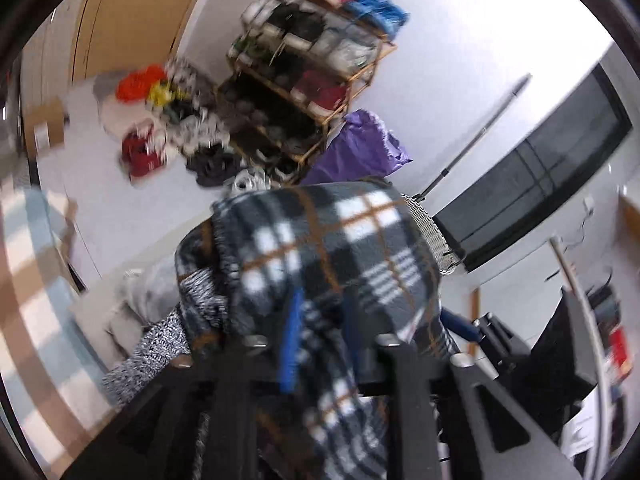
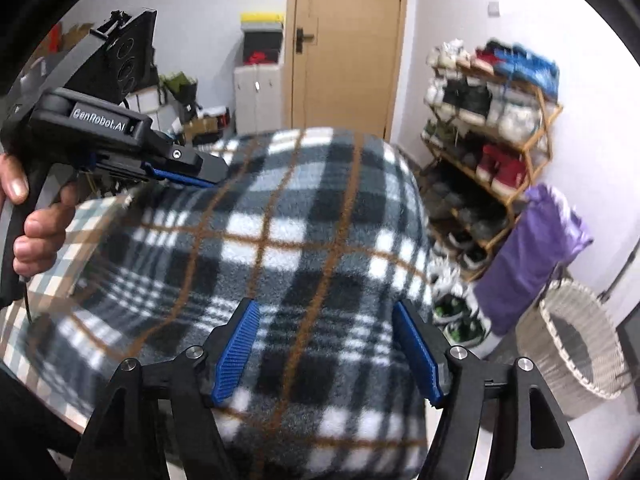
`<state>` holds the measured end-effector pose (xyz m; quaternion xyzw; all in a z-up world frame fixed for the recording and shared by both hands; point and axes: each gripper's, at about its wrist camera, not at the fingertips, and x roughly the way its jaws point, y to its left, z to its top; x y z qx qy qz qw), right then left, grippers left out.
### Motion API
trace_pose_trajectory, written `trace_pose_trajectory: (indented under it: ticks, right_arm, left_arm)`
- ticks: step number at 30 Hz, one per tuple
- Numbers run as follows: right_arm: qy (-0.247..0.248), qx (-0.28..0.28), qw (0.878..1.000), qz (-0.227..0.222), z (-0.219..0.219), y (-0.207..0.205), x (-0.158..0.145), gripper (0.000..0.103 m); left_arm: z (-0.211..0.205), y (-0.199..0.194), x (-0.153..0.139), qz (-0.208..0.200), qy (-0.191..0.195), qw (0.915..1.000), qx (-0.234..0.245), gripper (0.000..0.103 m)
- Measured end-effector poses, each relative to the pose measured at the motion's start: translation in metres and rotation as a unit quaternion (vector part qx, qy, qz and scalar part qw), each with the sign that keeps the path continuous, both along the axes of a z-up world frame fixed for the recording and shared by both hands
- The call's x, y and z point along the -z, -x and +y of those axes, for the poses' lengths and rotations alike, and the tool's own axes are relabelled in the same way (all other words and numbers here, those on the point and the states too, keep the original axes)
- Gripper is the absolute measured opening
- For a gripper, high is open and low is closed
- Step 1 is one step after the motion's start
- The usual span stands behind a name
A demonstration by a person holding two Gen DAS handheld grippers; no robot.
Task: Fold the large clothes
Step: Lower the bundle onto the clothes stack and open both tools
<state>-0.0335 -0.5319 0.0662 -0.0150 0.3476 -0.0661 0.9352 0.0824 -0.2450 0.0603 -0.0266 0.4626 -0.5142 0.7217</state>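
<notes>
The plaid fleece garment (image 2: pixel 304 232) is seen draped in a broad mound, with the wooden shoe rack (image 2: pixel 492 152) to its right against the wall. The right gripper (image 2: pixel 332 352) is angled downward over the near part of the fleece, its blue pads (image 2: pixel 236 352) spread wide and clear of the cloth, nothing being pinched. The left gripper (image 2: pixel 200 174) is held at the fleece's far left edge by a hand (image 2: pixel 36 216) wrapped around the handle; in its own blurred view, plaid cloth is bunched between the fingers (image 1: pixel 290 344), apparently grasped.
</notes>
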Motion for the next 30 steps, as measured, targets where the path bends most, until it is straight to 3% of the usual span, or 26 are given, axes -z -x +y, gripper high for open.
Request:
trace_pose_trajectory:
  ticks: [1, 2, 3, 6, 10, 11, 14, 16, 18, 19, 23, 27, 30]
  right_arm:
    - [-0.002, 0.002, 1.000, -0.012, 0.004, 0.006, -0.006, 0.070]
    - [-0.005, 0.008, 1.000, -0.019, 0.005, 0.009, -0.010, 0.073]
    - [-0.013, 0.015, 0.999, -0.026, 0.007, 0.014, -0.015, 0.075]
    - [-0.032, 0.013, 0.999, -0.036, 0.013, 0.023, -0.027, 0.079]
    - [-0.024, 0.020, 0.999, -0.037, 0.022, 0.028, -0.035, 0.100]
    - [-0.021, 0.027, 0.999, -0.028, 0.021, 0.025, -0.035, 0.102]
    - [-0.043, 0.036, 0.998, 0.020, 0.017, 0.008, -0.026, 0.101]
    - [-0.043, 0.051, 0.994, 0.089, 0.012, -0.012, -0.004, 0.098]
    - [-0.056, 0.066, 0.988, 0.131, 0.006, -0.024, 0.019, 0.098]
    - [-0.065, 0.069, 0.986, 0.134, 0.005, -0.027, 0.027, 0.103]
    - [-0.075, 0.081, 0.988, 0.110, 0.004, -0.030, 0.028, 0.103]
    - [-0.087, 0.085, 0.988, 0.098, 0.001, -0.023, 0.018, 0.103]
    - [-0.103, 0.108, 0.988, 0.032, -0.007, 0.005, -0.009, 0.101]
  left_arm:
    - [0.004, 0.005, -0.004, -0.011, 0.003, 0.9999, 0.000, 0.048]
    - [0.008, 0.011, -0.009, -0.020, 0.007, 0.9998, -0.003, 0.067]
    - [0.015, 0.020, -0.017, -0.033, 0.010, 0.9994, -0.008, 0.076]
    - [0.021, 0.034, -0.019, -0.049, 0.002, 0.9988, 0.005, 0.076]
    - [0.024, 0.064, 0.003, -0.066, -0.056, 0.9948, 0.053, 0.076]
    - [0.026, 0.075, 0.012, -0.075, -0.063, 0.9926, 0.072, 0.077]
    - [0.027, 0.091, 0.037, -0.097, -0.089, 0.9868, 0.094, 0.076]
    - [0.024, 0.092, 0.050, -0.108, -0.103, 0.9848, 0.089, 0.076]
    - [0.019, 0.087, 0.066, -0.097, -0.117, 0.9849, 0.082, 0.076]
    - [0.016, 0.082, 0.073, -0.083, -0.118, 0.9862, 0.081, 0.077]
    - [0.008, 0.069, 0.077, -0.070, -0.101, 0.9900, 0.069, 0.084]
    - [0.005, 0.067, 0.062, -0.072, -0.096, 0.9906, 0.065, 0.084]
    - [0.019, 0.069, 0.040, -0.083, -0.075, 0.9930, 0.039, 0.084]
